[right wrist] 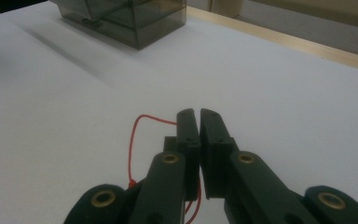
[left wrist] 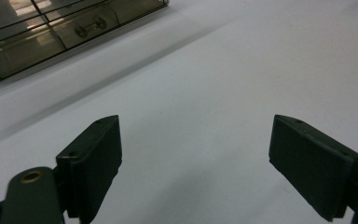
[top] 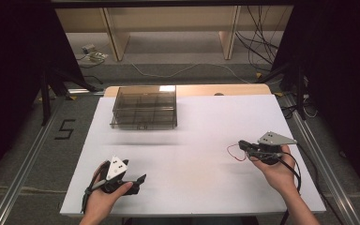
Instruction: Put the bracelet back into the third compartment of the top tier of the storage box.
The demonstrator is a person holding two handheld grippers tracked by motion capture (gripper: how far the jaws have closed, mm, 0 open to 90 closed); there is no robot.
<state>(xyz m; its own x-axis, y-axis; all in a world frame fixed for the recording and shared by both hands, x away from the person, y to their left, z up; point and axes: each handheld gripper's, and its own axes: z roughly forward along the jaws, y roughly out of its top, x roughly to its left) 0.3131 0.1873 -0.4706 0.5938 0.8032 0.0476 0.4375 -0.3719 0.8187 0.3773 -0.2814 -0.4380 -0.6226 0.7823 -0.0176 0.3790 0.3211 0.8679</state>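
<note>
**Right tongs closed beside a red wire, box not yet reached**

Right gripper view showed the right gripper [right wrist: 199, 114] with its two black jaws pressed together; a thin red wire loop [right wrist: 133, 140] curved out along their left side, and whether the pads pinched it could not be told. From the high view, that gripper [top: 242, 145] hovered near the right edge of the white worktop [top: 192, 187], the red wire loop [top: 234, 153] hanging toward the middle. The left gripper [top: 143, 178] sat near the front-left corner, its jaws standing wide apart over bare surface with nothing between them. Farther out, the smoky transparent plastic compartment box [top: 144, 108] stood at the back edge, left of centre, well apart from both tools. Judging by this, the wire appeared lifted but not yet carried to the box; delivery and release remained.
</note>
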